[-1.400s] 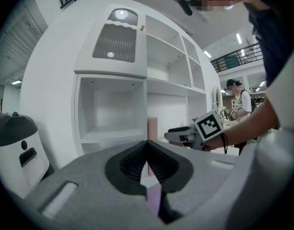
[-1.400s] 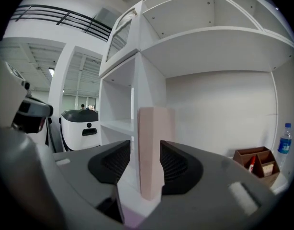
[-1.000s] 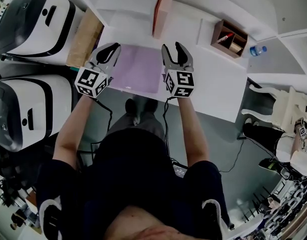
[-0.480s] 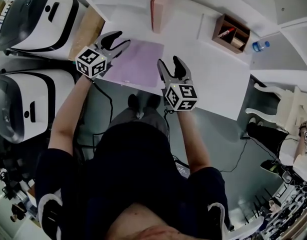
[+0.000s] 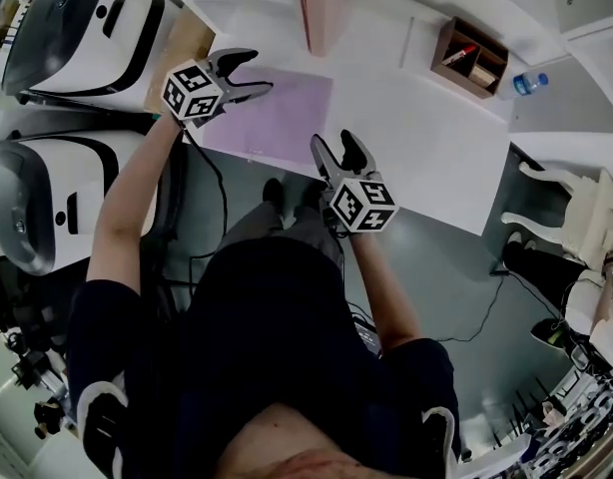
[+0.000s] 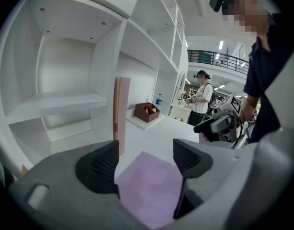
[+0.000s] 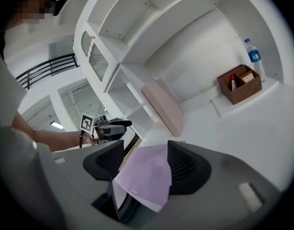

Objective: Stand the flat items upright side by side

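Note:
A thin purple flat item (image 5: 272,116) lies flat on the white table (image 5: 416,138). A pink book (image 5: 319,3) stands upright behind it against the shelf divider. My left gripper (image 5: 249,73) hovers at the purple item's far left corner, its jaws just opened wide and gripping nothing. In the left gripper view the purple item (image 6: 149,186) shows through the gap of the left gripper (image 6: 147,150), with the pink book (image 6: 121,109) beyond. My right gripper (image 5: 334,143) is at the item's near right corner, its jaws also just opened. The purple item (image 7: 144,176) lies below the right gripper (image 7: 144,162), untouched.
A brown wooden box (image 5: 471,60) and a water bottle (image 5: 521,85) stand at the back right of the table. Two large white machines (image 5: 62,28) sit to the left. White shelf compartments (image 6: 65,80) rise behind the table. Another person (image 6: 202,97) stands far off.
Both grippers' jaws have spread wider. The left gripper has shifted towards the purple item's far left corner. The right gripper has drawn back to the table's near edge.

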{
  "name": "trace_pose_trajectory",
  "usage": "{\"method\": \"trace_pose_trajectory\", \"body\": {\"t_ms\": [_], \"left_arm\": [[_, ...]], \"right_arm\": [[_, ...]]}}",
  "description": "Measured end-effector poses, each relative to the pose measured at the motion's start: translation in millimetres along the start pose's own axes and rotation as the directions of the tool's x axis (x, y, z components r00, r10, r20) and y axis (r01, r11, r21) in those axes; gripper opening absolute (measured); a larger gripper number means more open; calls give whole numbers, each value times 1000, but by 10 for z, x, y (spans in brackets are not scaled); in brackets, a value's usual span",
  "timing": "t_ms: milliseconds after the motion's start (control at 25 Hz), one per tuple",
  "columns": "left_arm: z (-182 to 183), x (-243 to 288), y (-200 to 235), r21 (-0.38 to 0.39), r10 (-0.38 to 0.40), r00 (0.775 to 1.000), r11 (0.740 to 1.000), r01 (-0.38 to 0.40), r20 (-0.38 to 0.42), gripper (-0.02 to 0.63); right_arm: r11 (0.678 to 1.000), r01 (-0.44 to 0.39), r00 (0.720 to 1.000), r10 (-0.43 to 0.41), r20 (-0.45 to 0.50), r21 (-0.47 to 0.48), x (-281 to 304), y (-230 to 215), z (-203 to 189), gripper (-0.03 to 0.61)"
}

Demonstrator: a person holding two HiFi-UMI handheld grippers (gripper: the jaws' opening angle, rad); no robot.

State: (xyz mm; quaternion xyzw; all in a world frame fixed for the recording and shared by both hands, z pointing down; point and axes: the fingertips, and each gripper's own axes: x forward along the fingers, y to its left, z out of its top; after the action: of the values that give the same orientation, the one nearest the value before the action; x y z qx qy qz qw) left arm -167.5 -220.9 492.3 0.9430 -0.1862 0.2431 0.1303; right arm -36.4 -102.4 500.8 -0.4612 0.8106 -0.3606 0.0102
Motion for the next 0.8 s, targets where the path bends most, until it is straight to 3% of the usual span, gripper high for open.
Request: {"method": "trace_pose_trajectory", "body": {"t_ms": [160, 480, 640, 800], "left_arm": [[-131, 116, 30, 27, -106, 989, 994, 110, -104, 367], [-459, 350, 194, 50, -253, 929, 960, 276, -268, 410], [-631, 405, 240, 62, -321, 887, 931, 360, -332, 414], [-816, 432, 325, 48, -395, 825, 892, 450, -404, 417]], "right_arm": [[995, 0, 1000, 1, -15, 104, -33, 36, -237, 293], [982, 97, 995, -94, -23, 164, 44, 136, -668, 314], [960, 180, 983, -183, -3, 214, 121, 193, -873, 327], [928, 246, 966, -257, 3, 280, 263, 279, -1116, 333]]}}
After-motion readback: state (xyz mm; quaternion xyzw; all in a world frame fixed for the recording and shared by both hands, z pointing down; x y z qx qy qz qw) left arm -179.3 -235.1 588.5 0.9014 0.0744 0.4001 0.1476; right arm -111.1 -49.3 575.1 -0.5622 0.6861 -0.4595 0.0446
